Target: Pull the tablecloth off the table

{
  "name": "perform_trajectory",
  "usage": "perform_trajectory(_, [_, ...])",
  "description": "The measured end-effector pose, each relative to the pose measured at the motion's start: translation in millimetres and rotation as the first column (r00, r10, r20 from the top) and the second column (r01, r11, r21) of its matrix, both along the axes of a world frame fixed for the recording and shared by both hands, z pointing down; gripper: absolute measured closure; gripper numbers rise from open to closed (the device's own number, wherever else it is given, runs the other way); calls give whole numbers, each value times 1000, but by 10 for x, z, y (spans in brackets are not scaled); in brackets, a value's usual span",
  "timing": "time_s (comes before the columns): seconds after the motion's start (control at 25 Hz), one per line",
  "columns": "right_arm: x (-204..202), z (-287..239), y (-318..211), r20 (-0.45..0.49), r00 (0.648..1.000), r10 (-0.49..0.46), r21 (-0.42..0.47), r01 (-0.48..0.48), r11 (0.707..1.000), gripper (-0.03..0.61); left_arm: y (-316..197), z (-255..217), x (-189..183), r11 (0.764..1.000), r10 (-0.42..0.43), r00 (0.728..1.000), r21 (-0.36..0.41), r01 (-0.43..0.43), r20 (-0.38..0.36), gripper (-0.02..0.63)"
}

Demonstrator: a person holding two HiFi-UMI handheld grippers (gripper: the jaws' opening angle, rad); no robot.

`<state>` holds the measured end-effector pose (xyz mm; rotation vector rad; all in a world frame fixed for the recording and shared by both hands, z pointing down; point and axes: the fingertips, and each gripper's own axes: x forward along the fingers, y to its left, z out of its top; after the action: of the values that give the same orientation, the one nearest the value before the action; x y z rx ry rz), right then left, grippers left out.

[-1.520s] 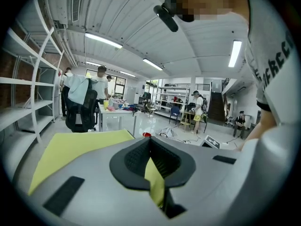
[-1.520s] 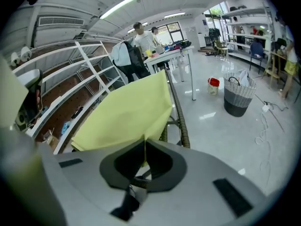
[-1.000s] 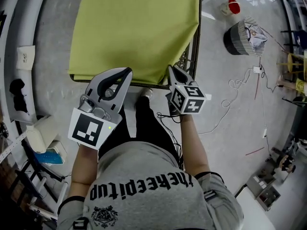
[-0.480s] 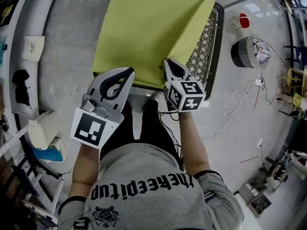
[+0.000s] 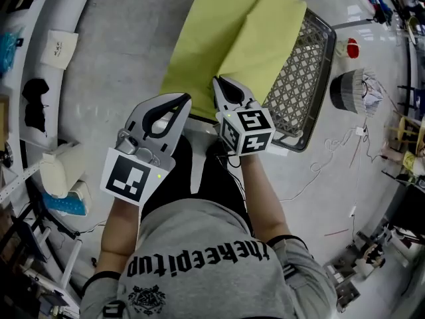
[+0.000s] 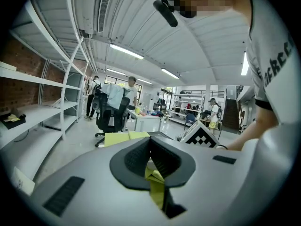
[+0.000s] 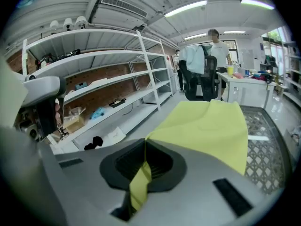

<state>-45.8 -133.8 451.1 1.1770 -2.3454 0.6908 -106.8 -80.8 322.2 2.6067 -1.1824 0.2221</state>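
Head view, stock as found.

1. Tablecloth (image 5: 222,42), yellow-green. It lies askew over the table (image 5: 302,78) with a fold running up its middle. The mesh top is bared on the right side, and the near edge is drawn off toward me.
2. Left claw (image 5: 179,100). My left gripper view shows the jaws closed tight on a strip of the cloth, which hangs crumpled between the pads.
3. Right claw (image 5: 219,84). Its jaws are likewise pinched together on the cloth's near edge, and in the right gripper view the sheet runs straight out from them.
4. Step in hand, as I judge it: the drag-off, partly done, with much of the cloth resting on the table.
5. Handling notes.
   - I should draw both claws back at one pace and one height, low and nearly level, so the sheet slides rather than lifts.
   - The right side looks ahead, so bringing the left along would stop the cloth twisting more.
   - The mesh may snag a hem, so a steady pull beats a jerk.
   - Neither grip should slacken until the far edge clears the rim.
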Motion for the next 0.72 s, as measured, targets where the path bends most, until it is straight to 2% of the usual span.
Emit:
perform_trajectory(0.36, [-700,49,113,-13,991,-135,-1,135,991,561,17,106,-482,997,-72,997,-24,71,-17,598])
perform_trajectory(0.52, [-926,-21,182,-34,978,-206,24,207,978,561,30,118,-605,995,-92,995,-26,92,-24,599])
perform_trajectory(0.72, [-1157,27,365,-45,954,-297,3,297,955,561,56,150,-714,993,-111,994,-33,110,-26,599])
